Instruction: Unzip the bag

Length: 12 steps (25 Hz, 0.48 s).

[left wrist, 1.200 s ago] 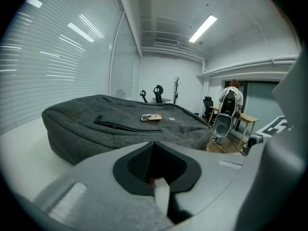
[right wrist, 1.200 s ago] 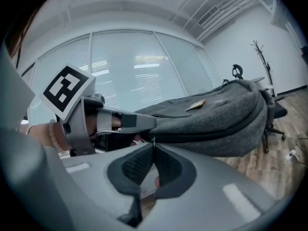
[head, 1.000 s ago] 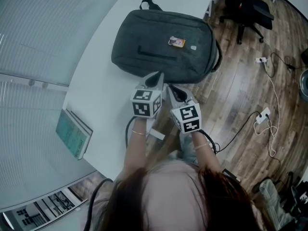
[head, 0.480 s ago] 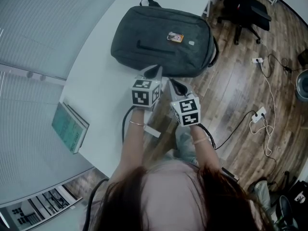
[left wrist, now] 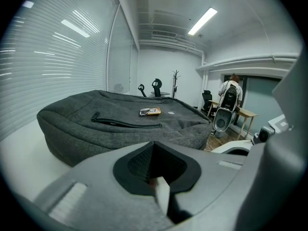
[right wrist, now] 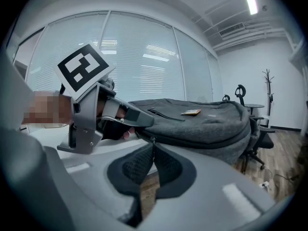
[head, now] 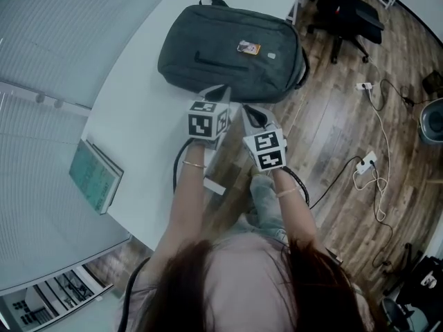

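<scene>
A dark grey backpack (head: 228, 47) lies flat on the white table (head: 138, 116), its front pocket zip facing up. Both grippers are at its near side edge. My left gripper (head: 220, 90) is shut, and its tip rests against the bag's edge; in the right gripper view the left gripper (right wrist: 144, 121) reaches in from the left. My right gripper (head: 247, 111) is beside it, off the table's edge. Its jaws are shut on the small zipper pull (right wrist: 153, 139) of the main zip. In the left gripper view the backpack (left wrist: 120, 124) fills the ground just ahead.
A teal book (head: 95, 176) lies on the table's left part. The table's curved edge runs under my arms, with wooden floor beyond. An office chair (head: 346, 12) stands at the far right, and cables with a power strip (head: 367, 164) trail on the floor.
Bag and both grippers sit slightly higher in the head view. The grippers stay at the bag's near edge with their jaws unchanged.
</scene>
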### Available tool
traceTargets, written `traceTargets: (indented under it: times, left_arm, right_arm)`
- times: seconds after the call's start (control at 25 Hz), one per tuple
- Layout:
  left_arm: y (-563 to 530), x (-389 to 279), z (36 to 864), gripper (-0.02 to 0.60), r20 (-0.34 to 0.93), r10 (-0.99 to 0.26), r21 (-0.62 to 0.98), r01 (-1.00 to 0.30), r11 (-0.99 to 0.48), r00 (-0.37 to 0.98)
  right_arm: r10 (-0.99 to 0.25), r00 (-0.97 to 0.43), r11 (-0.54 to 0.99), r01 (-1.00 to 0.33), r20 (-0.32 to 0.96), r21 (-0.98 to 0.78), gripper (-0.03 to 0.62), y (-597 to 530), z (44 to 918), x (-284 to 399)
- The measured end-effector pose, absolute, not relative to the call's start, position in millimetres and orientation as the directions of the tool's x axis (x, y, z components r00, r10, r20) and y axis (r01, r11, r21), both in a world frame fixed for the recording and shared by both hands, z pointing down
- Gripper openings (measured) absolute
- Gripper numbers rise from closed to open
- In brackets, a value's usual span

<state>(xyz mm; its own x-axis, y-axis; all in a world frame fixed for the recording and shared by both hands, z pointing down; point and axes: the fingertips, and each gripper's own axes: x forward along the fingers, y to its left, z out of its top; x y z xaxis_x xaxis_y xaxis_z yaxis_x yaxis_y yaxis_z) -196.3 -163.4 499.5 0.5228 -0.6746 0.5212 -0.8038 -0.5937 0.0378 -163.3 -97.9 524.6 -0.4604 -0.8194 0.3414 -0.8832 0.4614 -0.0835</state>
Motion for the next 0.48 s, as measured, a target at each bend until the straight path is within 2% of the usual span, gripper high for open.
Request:
traceTargets:
  times: [0.48]
  left_arm:
    - [-163.1, -192.7, 503.0, 0.009, 0.552, -0.671, -0.002, -0.803, -0.596, 0.496]
  right_arm:
    - [-0.809, -0.466, 0.484, -0.874, 0.359, -0.044, 0.009, -94.3, 523.2, -154.4]
